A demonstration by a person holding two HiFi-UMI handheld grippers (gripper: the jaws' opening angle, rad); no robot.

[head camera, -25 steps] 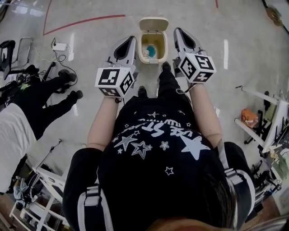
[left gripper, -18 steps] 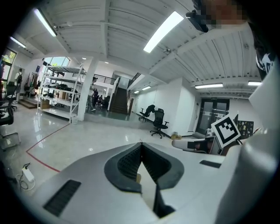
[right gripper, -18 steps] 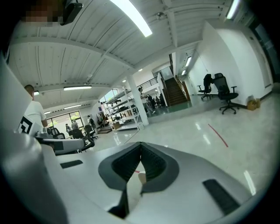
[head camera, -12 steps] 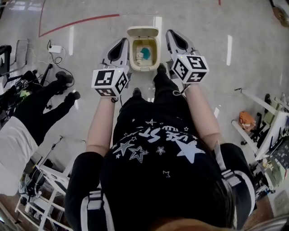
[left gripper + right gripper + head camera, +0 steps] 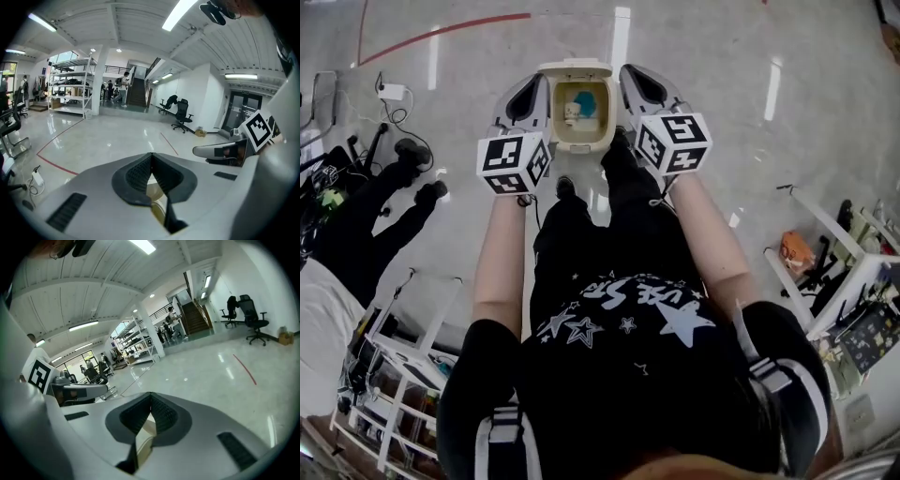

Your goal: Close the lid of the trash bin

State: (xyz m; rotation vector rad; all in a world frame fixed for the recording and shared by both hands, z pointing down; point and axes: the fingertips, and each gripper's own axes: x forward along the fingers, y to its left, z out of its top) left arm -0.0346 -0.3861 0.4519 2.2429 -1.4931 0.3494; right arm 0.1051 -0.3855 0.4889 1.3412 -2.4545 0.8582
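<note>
Below, the open trash bin [image 5: 580,143] holds blue and white rubbish [image 5: 579,101].

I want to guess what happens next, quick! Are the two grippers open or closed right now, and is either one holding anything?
Grey left gripper: closed, holding nothing.
Grey right gripper: closed, holding nothing.

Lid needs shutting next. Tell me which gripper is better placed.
Right, probably, by a small margin. Both flank the trash bin with jaws shut, but the right gripper reaches level with the open lid; the left gripper sits slightly short.
</note>
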